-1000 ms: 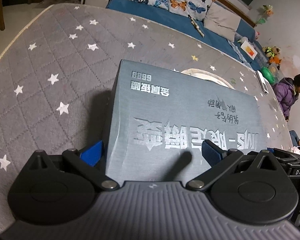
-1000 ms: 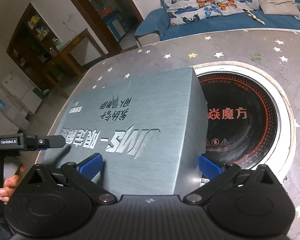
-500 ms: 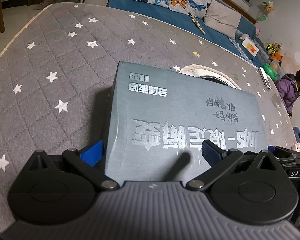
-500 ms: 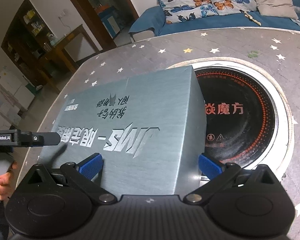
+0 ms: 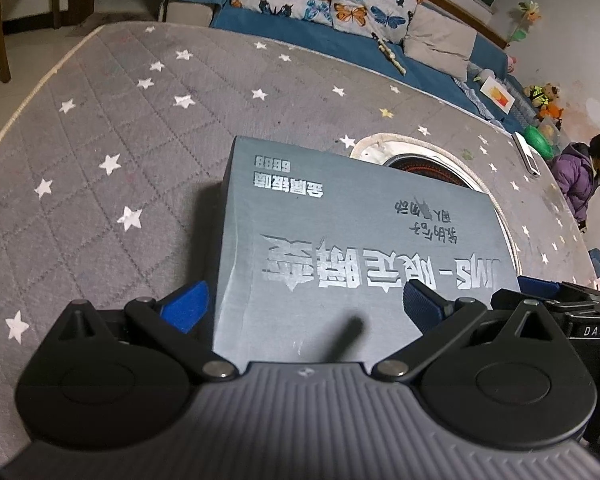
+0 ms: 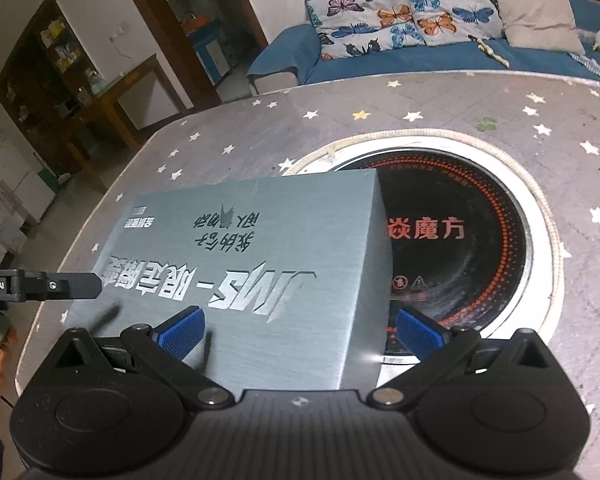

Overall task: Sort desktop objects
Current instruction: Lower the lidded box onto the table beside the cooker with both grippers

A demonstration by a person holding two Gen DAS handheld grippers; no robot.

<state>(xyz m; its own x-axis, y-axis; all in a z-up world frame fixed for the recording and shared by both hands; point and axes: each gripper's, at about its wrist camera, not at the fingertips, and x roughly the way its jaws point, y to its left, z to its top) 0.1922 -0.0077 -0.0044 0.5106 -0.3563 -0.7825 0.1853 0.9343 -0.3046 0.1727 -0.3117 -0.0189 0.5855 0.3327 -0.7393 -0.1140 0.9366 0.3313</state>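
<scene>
Box: a grey box (image 5: 360,256) with silver lettering lies flat on the desk (image 5: 112,152), long side running from 9 to 3 o'clock in both views; the print reads upside down from the cameras.
Box position: its right end overlaps the rim of the round cooktop (image 6: 460,236); the rest sits on the quilted star-pattern cover.
Left hand-held gripper: the left hand-held gripper (image 5: 304,308) has its blue fingers spread wide; one pad is beside the box's left end at 9 o'clock, the other over the box top near its front edge. Whether either pad touches the box cannot be told; nothing is clamped.
Right hand-held gripper: the right hand-held gripper (image 6: 300,330) is also spread wide; one pad is over the box top, the other just beyond the box's right end at 3 o'clock, above the cooktop rim. Contact cannot be told; no grip on the box.
Cooktop: black glass disc with red characters, set in a white ring at 1 o'clock from the box in the right wrist view.
Background: a blue sofa (image 6: 380,60) with butterfly cushions at 12 o'clock; a seated person (image 5: 580,184) in a purple coat at 3 o'clock in the left wrist view.
</scene>
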